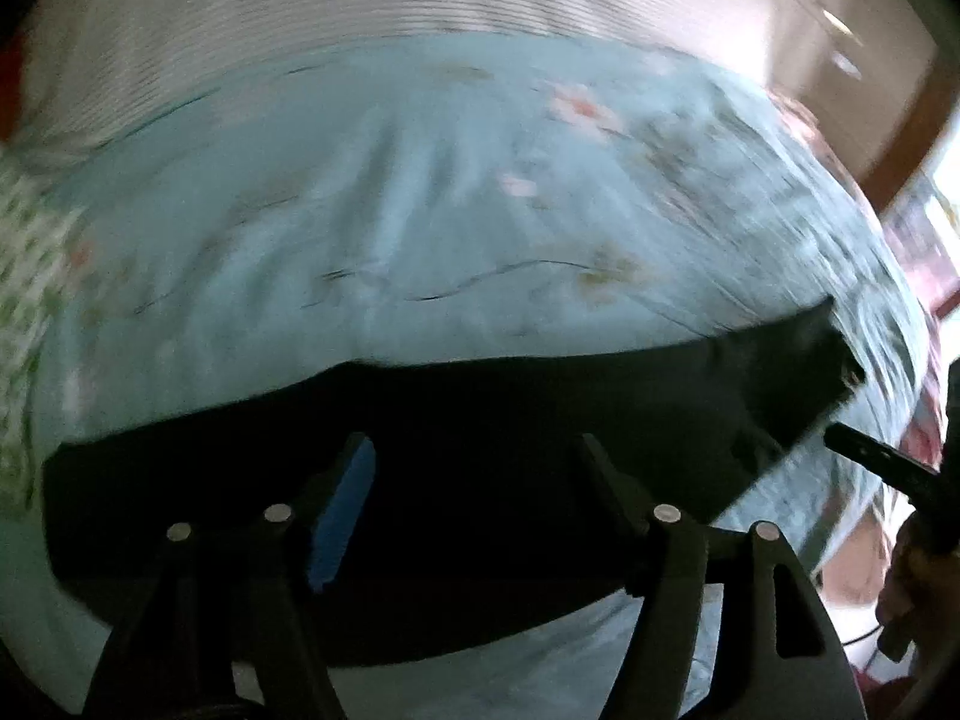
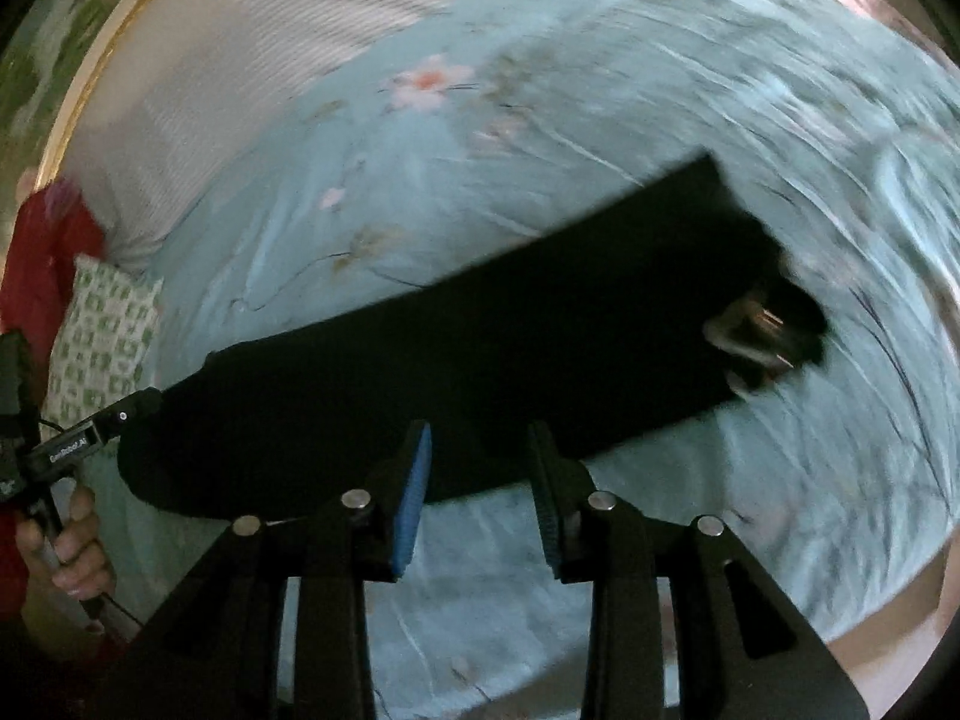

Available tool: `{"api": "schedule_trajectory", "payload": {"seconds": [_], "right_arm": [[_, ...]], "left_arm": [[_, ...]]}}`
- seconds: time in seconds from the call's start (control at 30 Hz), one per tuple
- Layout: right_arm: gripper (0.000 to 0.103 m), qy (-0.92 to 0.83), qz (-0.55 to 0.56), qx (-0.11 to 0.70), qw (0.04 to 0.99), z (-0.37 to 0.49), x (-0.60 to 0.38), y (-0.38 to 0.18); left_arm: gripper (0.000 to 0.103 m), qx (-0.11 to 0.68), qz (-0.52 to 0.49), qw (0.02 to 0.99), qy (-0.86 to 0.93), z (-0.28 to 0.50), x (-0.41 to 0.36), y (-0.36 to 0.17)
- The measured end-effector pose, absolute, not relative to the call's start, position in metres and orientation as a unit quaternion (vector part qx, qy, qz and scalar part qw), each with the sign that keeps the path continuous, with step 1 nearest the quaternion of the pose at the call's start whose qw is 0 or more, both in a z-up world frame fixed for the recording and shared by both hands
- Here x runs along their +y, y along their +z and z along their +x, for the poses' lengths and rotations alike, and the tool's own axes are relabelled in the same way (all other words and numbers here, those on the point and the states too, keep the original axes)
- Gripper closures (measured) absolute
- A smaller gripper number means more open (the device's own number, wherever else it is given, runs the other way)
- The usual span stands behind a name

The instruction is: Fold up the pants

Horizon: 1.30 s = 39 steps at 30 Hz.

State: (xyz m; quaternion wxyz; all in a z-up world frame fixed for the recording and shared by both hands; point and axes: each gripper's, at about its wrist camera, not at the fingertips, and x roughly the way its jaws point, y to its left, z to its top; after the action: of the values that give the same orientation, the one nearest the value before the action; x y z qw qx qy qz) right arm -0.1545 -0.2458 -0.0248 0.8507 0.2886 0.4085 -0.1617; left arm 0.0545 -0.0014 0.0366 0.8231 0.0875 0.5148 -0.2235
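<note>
Black pants (image 2: pixel 468 348) lie long on the bed (image 2: pixel 540 138).
Both grippers, left (image 1: pixel 474 480) and right (image 2: pixel 480 468), gape above them; better grip both ends evenly.

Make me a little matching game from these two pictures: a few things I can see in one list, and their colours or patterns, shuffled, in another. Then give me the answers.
Things:
1. pants
2. bedsheet
3. small pillow
4. pad on the right gripper

Colours or patterns:
A. white with a green print
B. bright blue
C. black
D. pale teal with pink flowers

Pairs: 1-C, 2-D, 3-A, 4-B.

The pants lie in a long strip on the bedsheet. Both pairs of jaws stand open, holding nothing; the left gripper has the same bright blue pad.
</note>
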Motion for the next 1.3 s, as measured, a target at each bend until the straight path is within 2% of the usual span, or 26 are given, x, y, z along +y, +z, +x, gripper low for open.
{"api": "schedule_trajectory", "payload": {"seconds": [0.13, 0.23, 0.5, 0.63, 0.93, 1.1, 1.2, 1.3], "right_arm": [[0.056, -0.178, 0.317, 0.395, 0.844, -0.171, -0.262, -0.029], [0.054, -0.191, 0.334, 0.384, 0.839, -0.179, -0.274, -0.032], [0.052, -0.218, 0.393, 0.35, 0.822, -0.191, -0.304, -0.039], [0.047, -0.226, 0.409, 0.344, 0.814, -0.19, -0.311, -0.043], [0.047, -0.281, 0.446, 0.302, 0.795, -0.208, -0.319, -0.039], [0.047, -0.255, 0.454, 0.298, 0.8, -0.204, -0.327, -0.049], [0.09, -0.239, 0.463, 0.301, 0.799, -0.203, -0.337, -0.056], [0.091, -0.221, 0.498, 0.278, 0.791, -0.217, -0.351, -0.062]], "left_arm": [[0.032, 0.529, 0.129, 0.793, -0.271, 0.06, -0.054, 0.031], [0.031, 0.525, 0.154, 0.785, -0.292, 0.059, -0.083, 0.034], [0.03, 0.529, 0.208, 0.743, -0.352, 0.069, -0.162, 0.027], [0.03, 0.54, 0.225, 0.715, -0.384, 0.07, -0.194, 0.015], [0.03, 0.547, 0.261, 0.677, -0.417, 0.075, -0.251, -0.002], [0.03, 0.552, 0.283, 0.654, -0.433, 0.076, -0.285, -0.017], [0.03, 0.552, 0.292, 0.642, -0.444, 0.074, -0.303, -0.023], [0.03, 0.559, 0.289, 0.627, -0.459, 0.073, -0.322, -0.029]]}}
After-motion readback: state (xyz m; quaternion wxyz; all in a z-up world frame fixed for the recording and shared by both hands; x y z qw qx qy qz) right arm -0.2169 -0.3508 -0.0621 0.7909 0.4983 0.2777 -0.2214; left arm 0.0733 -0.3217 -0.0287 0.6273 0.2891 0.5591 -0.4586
